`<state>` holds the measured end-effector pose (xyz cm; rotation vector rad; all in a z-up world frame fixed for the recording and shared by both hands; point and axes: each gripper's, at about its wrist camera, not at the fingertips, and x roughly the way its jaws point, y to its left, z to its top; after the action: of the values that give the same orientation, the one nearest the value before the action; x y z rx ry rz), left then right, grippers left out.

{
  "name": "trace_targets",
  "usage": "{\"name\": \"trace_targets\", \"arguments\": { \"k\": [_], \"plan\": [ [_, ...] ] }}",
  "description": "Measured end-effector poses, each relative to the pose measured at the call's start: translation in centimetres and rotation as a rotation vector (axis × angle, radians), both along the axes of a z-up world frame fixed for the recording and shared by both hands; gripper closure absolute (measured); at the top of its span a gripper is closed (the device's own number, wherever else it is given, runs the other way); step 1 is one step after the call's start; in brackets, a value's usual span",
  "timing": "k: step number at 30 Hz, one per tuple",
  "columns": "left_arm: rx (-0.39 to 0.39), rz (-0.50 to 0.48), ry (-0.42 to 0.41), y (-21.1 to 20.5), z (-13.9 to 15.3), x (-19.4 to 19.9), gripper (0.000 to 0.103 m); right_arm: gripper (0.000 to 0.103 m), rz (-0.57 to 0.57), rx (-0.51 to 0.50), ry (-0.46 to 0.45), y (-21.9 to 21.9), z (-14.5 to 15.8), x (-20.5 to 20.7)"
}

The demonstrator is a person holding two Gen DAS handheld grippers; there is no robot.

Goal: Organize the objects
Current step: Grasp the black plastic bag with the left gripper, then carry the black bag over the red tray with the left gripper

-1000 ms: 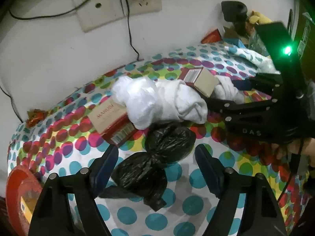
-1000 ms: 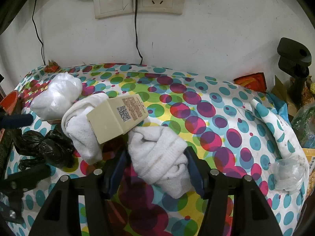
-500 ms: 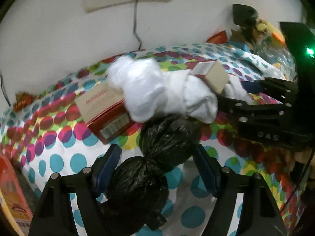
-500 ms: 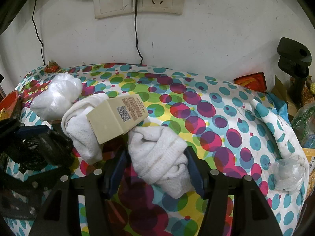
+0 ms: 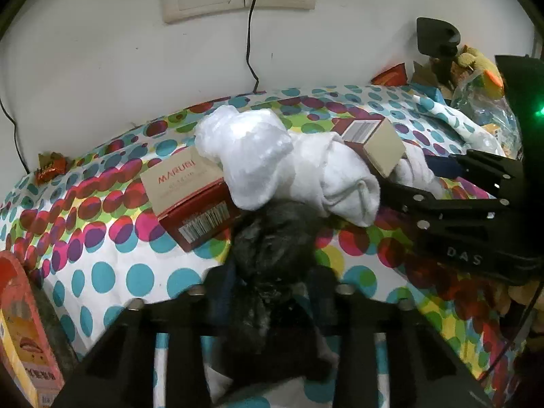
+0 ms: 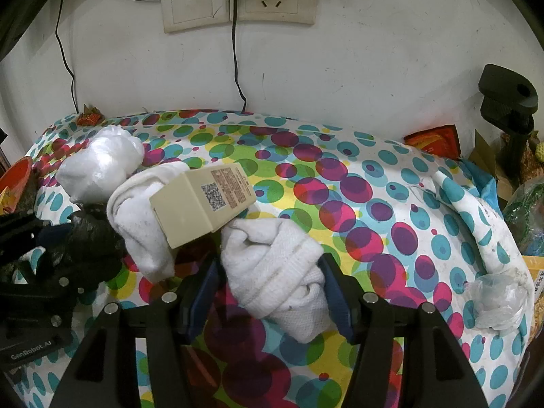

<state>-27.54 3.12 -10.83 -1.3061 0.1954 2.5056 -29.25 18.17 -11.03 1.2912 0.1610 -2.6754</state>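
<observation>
A black plastic bag (image 5: pixel 272 234) lies on the dotted tablecloth (image 5: pixel 112 272), and my left gripper (image 5: pixel 268 278) is shut on its knotted middle. Behind it sit a white plastic bag (image 5: pixel 244 149), a rolled white cloth (image 5: pixel 333 176) and a beige box (image 5: pixel 377 142) leaning on that cloth. Another rolled white cloth (image 6: pixel 282 272) lies between the fingers of my right gripper (image 6: pixel 268 272), both pads against its sides. In the right wrist view the black bag (image 6: pixel 91 238) shows at the left, beside the left gripper's frame.
A red and beige carton (image 5: pixel 190 197) lies left of the white bag. An orange package (image 5: pixel 20 323) stands at the table's left edge. Clutter, a black stand (image 6: pixel 510 108) and a clear wrapper (image 6: pixel 493 299) crowd the right side. Cables hang from wall sockets (image 6: pixel 238 3).
My left gripper's jaws have closed from wide apart onto the black bag, and its view has rolled and drawn nearer. The right gripper and its white cloth have not moved.
</observation>
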Motion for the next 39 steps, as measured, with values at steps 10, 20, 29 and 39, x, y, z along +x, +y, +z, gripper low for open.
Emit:
{"name": "trace_targets", "arguments": {
  "k": [10,20,29,39],
  "plan": [
    [0.030,0.021,0.011,-0.2,2.5,4.0,0.077,0.058,-0.020,-0.064,0.004,0.9,0.0,0.2],
    [0.030,0.058,0.044,-1.5,5.6,9.9,0.077,0.062,-0.021,-0.027,0.009,0.5,0.1,0.3],
    [0.007,0.127,0.068,-5.2,7.3,13.4,0.075,0.063,-0.075,-0.040,0.021,0.7,0.4,1.8],
    [0.045,0.238,0.066,-10.5,8.3,15.1,0.075,0.063,-0.111,-0.037,0.060,1.9,1.2,5.6]
  ]
}}
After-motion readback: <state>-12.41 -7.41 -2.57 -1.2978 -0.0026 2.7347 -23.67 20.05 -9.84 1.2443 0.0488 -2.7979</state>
